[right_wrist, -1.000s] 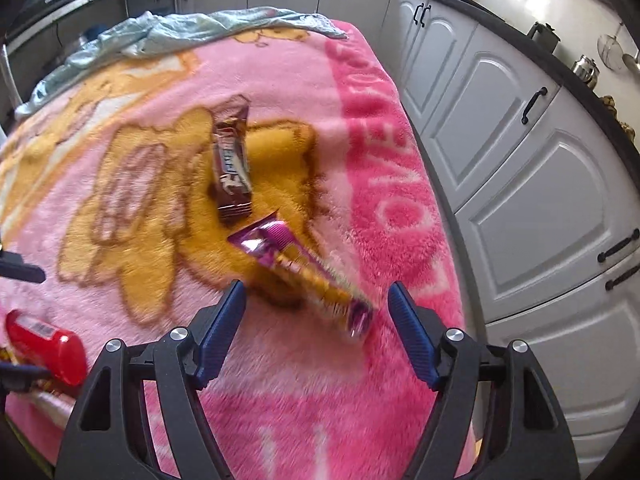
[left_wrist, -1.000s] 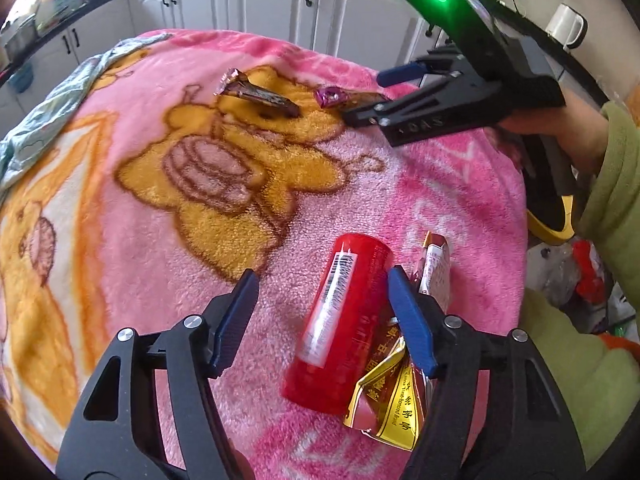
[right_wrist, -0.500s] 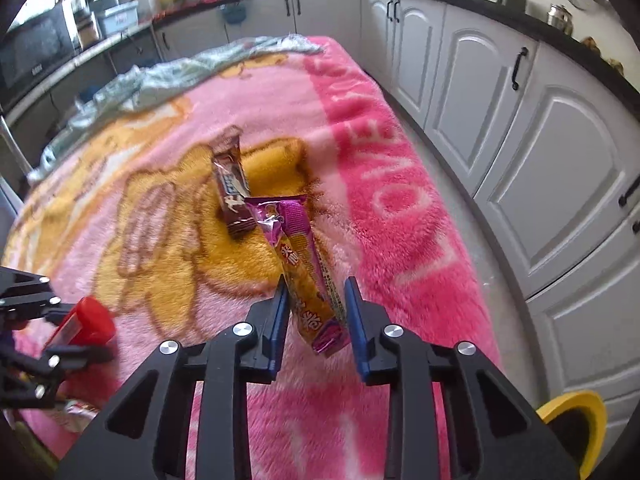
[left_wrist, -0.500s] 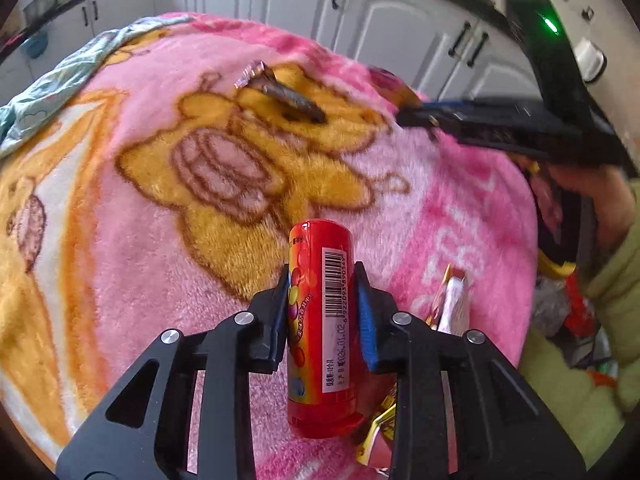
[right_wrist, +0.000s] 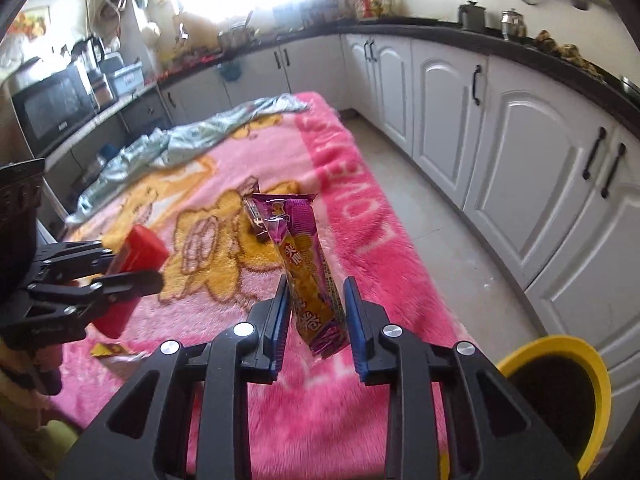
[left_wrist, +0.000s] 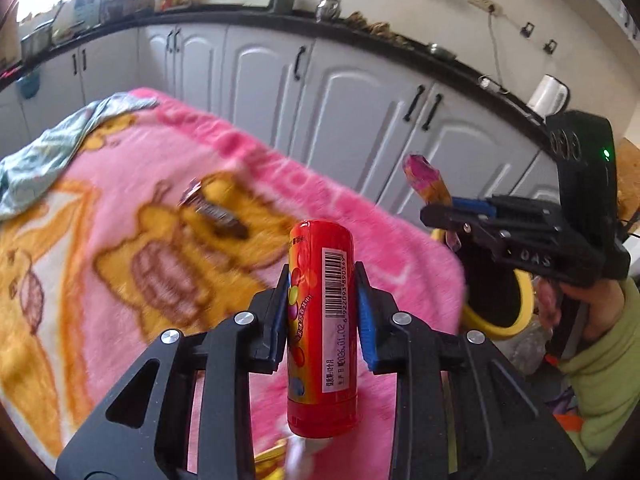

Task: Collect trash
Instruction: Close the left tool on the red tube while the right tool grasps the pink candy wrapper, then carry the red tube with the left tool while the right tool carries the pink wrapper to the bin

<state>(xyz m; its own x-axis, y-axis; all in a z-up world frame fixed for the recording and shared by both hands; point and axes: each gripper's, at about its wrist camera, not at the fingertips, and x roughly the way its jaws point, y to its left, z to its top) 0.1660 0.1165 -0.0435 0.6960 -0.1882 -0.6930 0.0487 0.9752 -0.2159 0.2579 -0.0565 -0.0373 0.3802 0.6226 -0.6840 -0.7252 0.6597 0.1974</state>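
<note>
Since a second ago both grippers have closed and lifted clear of the blanket (right_wrist: 360, 208). The left gripper (left_wrist: 322, 304) now clamps the red tube (left_wrist: 322, 320), long axis along the fingers. The right gripper (right_wrist: 316, 312) pinches the purple wrapper (right_wrist: 308, 264), which stands up past the tips. The yellow bin (right_wrist: 560, 384) lies low and right of the right fingers, so that hand looks nearer. The left view shows the wrapper already near the bin's rim; only the right view shows the bin's open mouth.
</note>
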